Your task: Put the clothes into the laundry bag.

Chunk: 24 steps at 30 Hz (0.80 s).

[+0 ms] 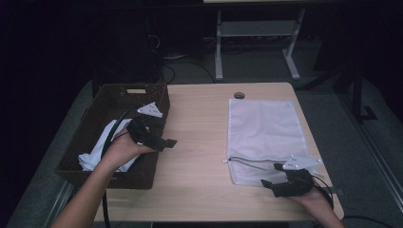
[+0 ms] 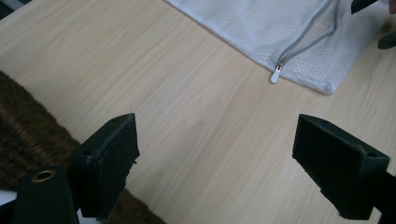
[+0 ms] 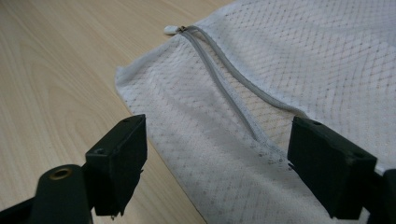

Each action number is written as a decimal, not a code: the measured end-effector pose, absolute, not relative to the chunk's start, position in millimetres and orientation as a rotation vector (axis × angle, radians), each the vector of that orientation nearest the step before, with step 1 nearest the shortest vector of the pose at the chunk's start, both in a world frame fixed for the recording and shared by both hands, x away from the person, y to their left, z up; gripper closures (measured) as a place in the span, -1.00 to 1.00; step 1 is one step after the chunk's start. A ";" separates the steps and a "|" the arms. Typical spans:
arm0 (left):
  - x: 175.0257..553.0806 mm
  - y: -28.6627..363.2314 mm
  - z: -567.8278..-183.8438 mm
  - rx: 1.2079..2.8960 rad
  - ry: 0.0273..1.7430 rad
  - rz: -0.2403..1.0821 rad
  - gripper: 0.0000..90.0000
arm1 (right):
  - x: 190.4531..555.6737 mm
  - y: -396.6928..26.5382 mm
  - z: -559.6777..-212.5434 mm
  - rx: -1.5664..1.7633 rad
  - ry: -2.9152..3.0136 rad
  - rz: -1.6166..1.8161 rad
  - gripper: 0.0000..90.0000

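Jaws stood wide apart on both the left gripper (image 1: 167, 142) and right gripper (image 1: 269, 182), so opening the mesh bag (image 1: 263, 130) at lower right probably came first, needing its zipper pull (image 2: 276, 74) pinched.

bench (image 1: 199, 142): pale wood, fine straight grain
mesh bag (image 1: 261, 128): white, a small diamond net pattern across it
zipper (image 3: 224, 88): grey tape, white pull at its end
basket (image 1: 102, 109): dark brown, woven texture
cloth (image 1: 102, 147): white, plain, inside the basket
left gripper (image 1: 166, 142): black, with a light grey three-cornered plate on top
right gripper (image 1: 270, 176): black, with the same light grey plate
floor (image 1: 361, 142): dull grey
table frame (image 1: 256, 42): light grey, beyond the bench
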State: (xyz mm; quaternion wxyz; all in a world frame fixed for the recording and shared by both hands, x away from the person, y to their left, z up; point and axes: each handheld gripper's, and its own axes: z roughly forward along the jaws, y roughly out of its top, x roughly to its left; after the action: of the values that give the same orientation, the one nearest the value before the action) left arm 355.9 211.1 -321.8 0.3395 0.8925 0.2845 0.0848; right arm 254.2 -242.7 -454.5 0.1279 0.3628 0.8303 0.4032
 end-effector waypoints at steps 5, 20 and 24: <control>360.1 223.1 -320.6 2.332 0.773 0.224 -0.69 | 254.7 -243.6 -455.3 1.061 2.412 1.170 -0.58; 370.2 266.7 -313.8 2.327 0.909 0.282 -0.69 | 255.7 -242.2 -457.5 1.055 2.416 1.154 -0.63; 374.0 279.4 -316.1 2.335 0.964 0.322 -0.69 | 255.4 -241.6 -457.3 1.052 2.415 1.156 -0.64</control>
State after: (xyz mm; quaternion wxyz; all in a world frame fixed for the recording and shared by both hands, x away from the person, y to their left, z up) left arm 374.0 279.4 -316.1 0.2930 0.8766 0.3620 0.1208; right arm 255.4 -241.6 -457.3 0.1318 0.3625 0.8322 0.3983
